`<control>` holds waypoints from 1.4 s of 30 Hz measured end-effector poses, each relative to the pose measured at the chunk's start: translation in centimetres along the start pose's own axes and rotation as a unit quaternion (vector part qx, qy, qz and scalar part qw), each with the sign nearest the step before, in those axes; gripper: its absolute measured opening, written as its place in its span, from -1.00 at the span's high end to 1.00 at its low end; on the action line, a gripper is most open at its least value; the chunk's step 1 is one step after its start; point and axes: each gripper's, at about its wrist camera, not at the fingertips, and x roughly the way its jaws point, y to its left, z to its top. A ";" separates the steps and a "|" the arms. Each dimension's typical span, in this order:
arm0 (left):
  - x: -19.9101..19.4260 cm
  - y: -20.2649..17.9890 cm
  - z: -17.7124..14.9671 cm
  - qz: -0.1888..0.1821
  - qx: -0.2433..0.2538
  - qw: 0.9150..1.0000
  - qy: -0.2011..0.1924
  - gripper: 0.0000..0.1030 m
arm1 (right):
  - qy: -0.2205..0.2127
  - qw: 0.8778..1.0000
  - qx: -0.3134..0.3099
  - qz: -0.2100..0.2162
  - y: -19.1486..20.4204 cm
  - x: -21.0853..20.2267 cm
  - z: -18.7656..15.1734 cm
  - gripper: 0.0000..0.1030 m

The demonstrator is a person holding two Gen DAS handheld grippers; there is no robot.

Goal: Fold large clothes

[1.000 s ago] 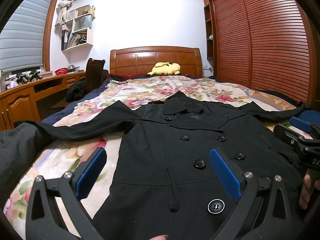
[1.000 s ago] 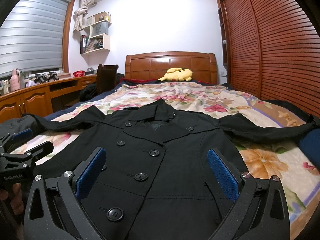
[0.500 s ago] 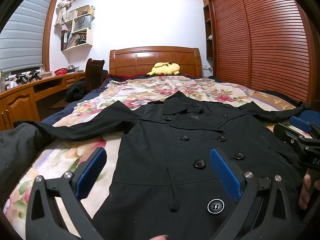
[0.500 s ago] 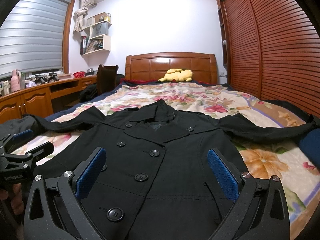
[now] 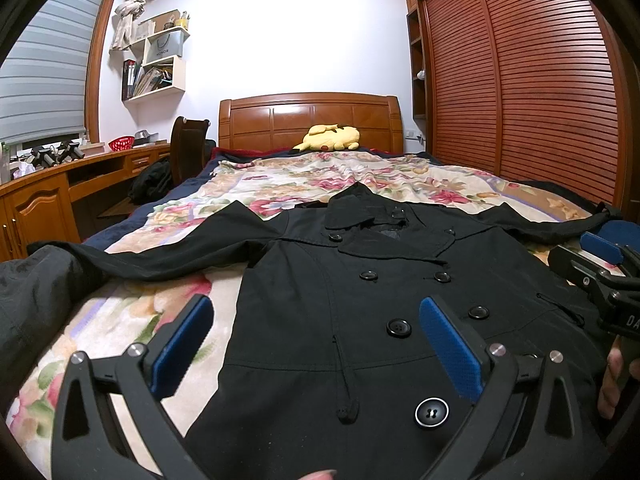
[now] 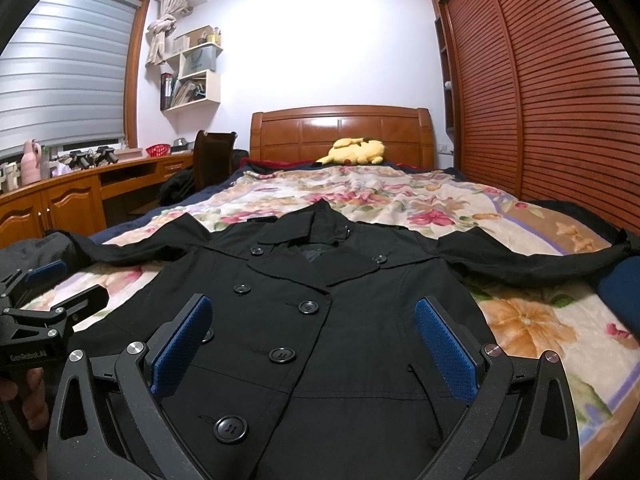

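Observation:
A black double-breasted coat (image 5: 360,300) lies face up and buttoned on the floral bedspread (image 5: 304,184), collar toward the headboard, both sleeves spread out sideways. It also shows in the right wrist view (image 6: 320,312). My left gripper (image 5: 316,340) is open and empty, hovering over the coat's lower left part. My right gripper (image 6: 314,336) is open and empty over the lower right part. Each gripper shows at the edge of the other's view: the right one (image 5: 600,268) and the left one (image 6: 48,300).
A yellow plush toy (image 5: 332,138) lies by the wooden headboard (image 5: 308,118). A wooden desk (image 5: 60,196) and a dark chair (image 5: 188,148) stand on the left, louvred wardrobe doors (image 5: 520,92) on the right. A blue cushion (image 6: 620,292) lies at the right bed edge.

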 end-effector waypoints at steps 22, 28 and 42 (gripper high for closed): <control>0.0 0.0 0.0 0.000 0.000 1.000 0.000 -1.00 | -0.001 1.000 0.000 0.000 0.1 -0.1 0.0 -1.00; 0.0 0.0 0.0 0.000 0.000 1.000 -0.001 -1.00 | -0.001 1.000 0.001 0.000 0.1 -0.1 0.0 -1.00; -0.4 0.8 0.6 -0.016 -0.012 1.000 0.012 -1.00 | 0.004 1.000 -0.005 0.019 -0.2 -0.5 0.8 -1.00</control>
